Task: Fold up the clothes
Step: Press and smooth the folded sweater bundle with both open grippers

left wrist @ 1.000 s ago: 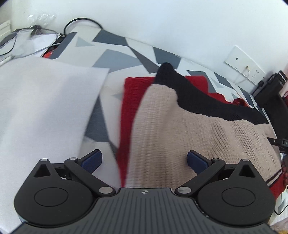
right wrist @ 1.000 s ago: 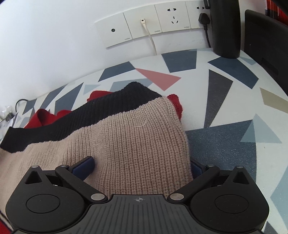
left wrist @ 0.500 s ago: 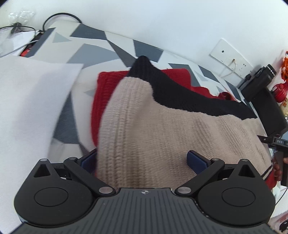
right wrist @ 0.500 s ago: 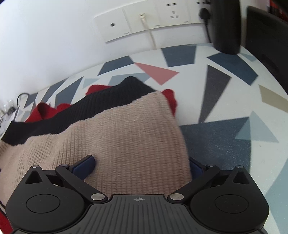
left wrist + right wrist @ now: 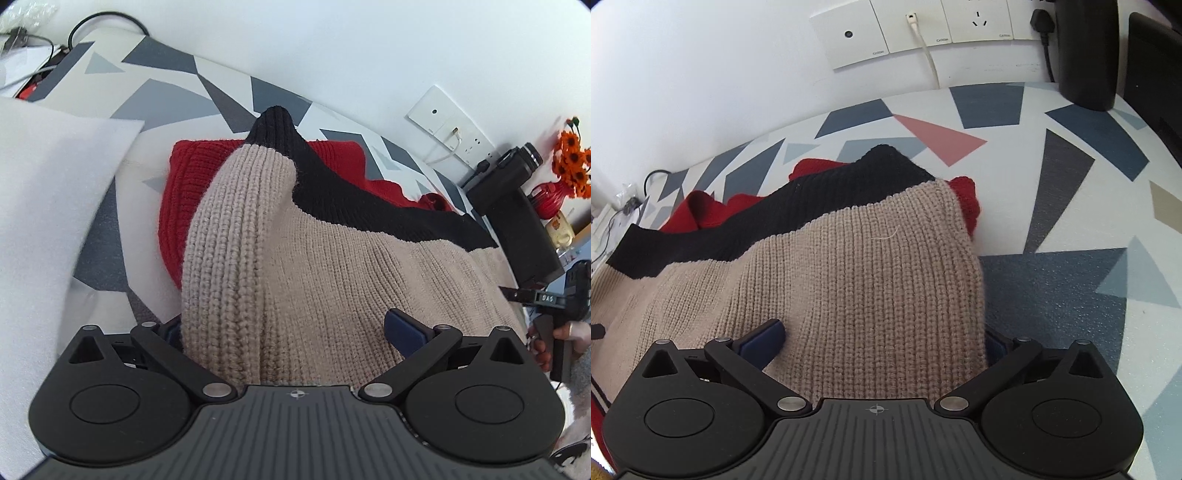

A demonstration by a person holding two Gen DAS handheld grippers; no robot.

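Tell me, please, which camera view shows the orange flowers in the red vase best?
The left wrist view: the orange flowers and red vase show at its far right edge, small, beyond the sweater. The right wrist view does not show them at all.

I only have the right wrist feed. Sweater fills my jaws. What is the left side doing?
Observer: The left gripper has its jaws spread around a bunched fold of the same sweater, beige knit passing between the fingers.
Operator: Anything to the left of the sweater that I can't see?
Observer: A white foam sheet lies on the patterned table, covering the surface on that side.
Operator: Is my own gripper visible from there?
Observer: Yes, at the right edge of the left view a hand grips the black handle of the right gripper.
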